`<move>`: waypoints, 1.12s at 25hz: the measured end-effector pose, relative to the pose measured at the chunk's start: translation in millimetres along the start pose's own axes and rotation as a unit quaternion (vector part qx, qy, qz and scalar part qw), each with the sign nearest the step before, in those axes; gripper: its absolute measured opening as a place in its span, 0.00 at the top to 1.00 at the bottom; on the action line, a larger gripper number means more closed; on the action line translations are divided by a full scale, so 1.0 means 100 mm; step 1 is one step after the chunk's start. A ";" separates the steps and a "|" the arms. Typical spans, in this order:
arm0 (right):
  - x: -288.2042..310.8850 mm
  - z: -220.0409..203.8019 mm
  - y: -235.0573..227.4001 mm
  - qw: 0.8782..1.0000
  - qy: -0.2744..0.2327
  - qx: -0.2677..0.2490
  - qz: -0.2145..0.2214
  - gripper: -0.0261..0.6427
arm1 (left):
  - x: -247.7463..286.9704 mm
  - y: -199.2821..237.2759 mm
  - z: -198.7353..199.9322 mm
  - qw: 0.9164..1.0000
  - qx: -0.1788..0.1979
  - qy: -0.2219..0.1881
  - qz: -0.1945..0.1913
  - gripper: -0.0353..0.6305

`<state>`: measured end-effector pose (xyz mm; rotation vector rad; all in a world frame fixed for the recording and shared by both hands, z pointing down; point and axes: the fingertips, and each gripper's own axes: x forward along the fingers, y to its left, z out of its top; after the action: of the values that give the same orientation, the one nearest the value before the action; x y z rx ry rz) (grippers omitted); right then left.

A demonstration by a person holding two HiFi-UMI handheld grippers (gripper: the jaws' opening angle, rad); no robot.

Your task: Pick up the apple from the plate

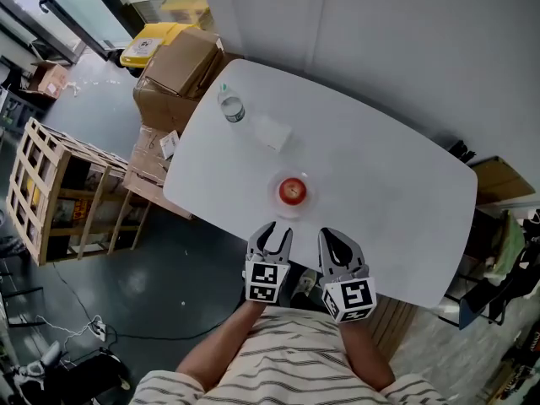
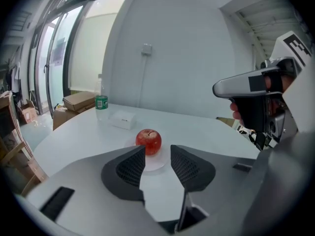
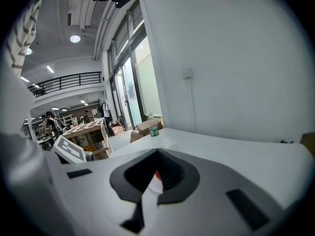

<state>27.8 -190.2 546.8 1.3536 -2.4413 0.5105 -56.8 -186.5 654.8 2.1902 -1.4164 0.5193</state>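
Note:
A red apple (image 1: 292,191) (image 2: 148,141) sits on a small clear plate (image 1: 288,212) (image 2: 158,164) near the front edge of the white table (image 1: 380,175). My left gripper (image 1: 278,229) (image 2: 157,154) hovers just short of the plate at the table's near edge. It points at the apple with its jaws partly open and nothing between them. Beside it, to the right, my right gripper (image 1: 336,236) (image 3: 157,154) has its jaw tips together and holds nothing. A sliver of the apple (image 3: 156,175) shows behind those jaws.
A plastic bottle with a green label (image 1: 231,106) (image 2: 101,102) and a small white box (image 1: 272,132) (image 2: 123,119) stand on the table beyond the apple. Cardboard boxes (image 1: 177,70), a yellow bin (image 1: 150,42) and a wooden crate (image 1: 59,188) are on the floor to the left.

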 end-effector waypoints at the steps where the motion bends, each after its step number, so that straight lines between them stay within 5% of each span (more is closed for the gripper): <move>1: 0.00 0.00 -0.01 1.000 0.000 0.001 -0.001 0.95 | 0.03 0.00 0.00 1.000 -0.002 -0.002 0.000 0.70; 14: 0.03 -0.05 -0.10 1.000 0.006 0.010 -0.009 0.95 | 0.36 0.00 -0.08 1.000 0.005 0.007 -0.011 0.40; 28: 0.00 -0.07 -0.17 1.000 0.010 0.011 -0.016 0.95 | 0.77 0.11 -0.09 1.000 0.017 0.014 0.017 0.31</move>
<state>42.9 -195.7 555.8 1.3863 -2.4016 0.5418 -36.7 -241.5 706.7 2.1799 -1.4426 0.5872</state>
